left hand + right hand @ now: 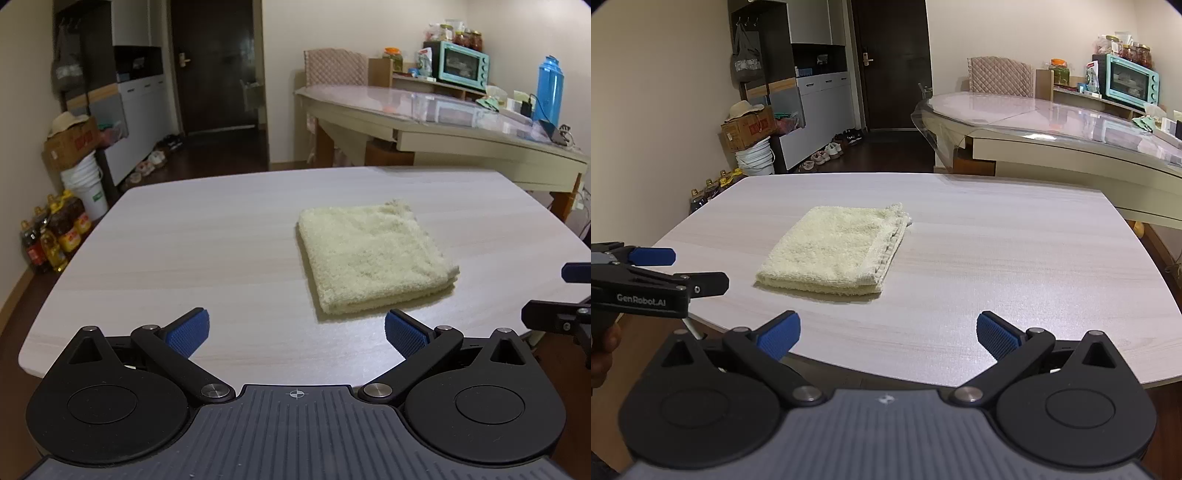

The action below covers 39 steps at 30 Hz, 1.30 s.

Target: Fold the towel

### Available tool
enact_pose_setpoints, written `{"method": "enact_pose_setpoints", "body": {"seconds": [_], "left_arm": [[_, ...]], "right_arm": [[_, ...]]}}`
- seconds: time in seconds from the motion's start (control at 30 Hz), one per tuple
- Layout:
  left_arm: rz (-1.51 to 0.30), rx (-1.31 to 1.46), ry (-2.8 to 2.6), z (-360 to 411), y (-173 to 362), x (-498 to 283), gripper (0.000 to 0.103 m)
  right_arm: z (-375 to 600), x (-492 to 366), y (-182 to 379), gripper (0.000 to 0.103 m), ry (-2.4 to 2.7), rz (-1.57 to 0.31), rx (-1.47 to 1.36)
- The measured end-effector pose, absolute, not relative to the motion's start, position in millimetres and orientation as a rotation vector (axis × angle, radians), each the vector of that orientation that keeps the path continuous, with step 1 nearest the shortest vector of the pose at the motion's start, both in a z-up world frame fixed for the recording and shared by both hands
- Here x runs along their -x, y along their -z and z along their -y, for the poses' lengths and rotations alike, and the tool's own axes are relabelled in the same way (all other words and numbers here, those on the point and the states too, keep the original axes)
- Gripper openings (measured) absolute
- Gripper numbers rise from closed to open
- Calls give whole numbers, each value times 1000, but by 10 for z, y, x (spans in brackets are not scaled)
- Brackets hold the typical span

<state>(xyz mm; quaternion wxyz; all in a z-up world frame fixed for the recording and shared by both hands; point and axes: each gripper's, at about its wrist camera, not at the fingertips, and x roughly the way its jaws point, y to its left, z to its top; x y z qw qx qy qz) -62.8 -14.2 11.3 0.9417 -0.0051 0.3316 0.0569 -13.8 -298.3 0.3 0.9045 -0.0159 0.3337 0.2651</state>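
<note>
A cream towel (373, 258) lies folded into a small thick square on the pale wood table (207, 243). It also shows in the right wrist view (836, 251), with its layered edges on the right side. My left gripper (297, 334) is open and empty, held over the table's near edge, short of the towel. My right gripper (888, 334) is open and empty, near the front edge, to the right of the towel. The left gripper also shows in the right wrist view (683, 269) at the left edge.
A long glass-topped table (424, 110) stands behind, with a teal oven (463, 66) and a blue flask (550, 88). Oil bottles (55, 236), a white bucket (86, 184) and a cardboard box (72, 144) stand on the floor at left.
</note>
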Motion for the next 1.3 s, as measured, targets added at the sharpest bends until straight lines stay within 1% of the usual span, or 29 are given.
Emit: {"method": "enact_pose_setpoints", "body": {"seconds": [1.3], "left_arm": [[-676, -12, -95, 270, -26, 659, 103]], "right_arm": [[2930, 130, 45, 103, -550, -722, 44]]}}
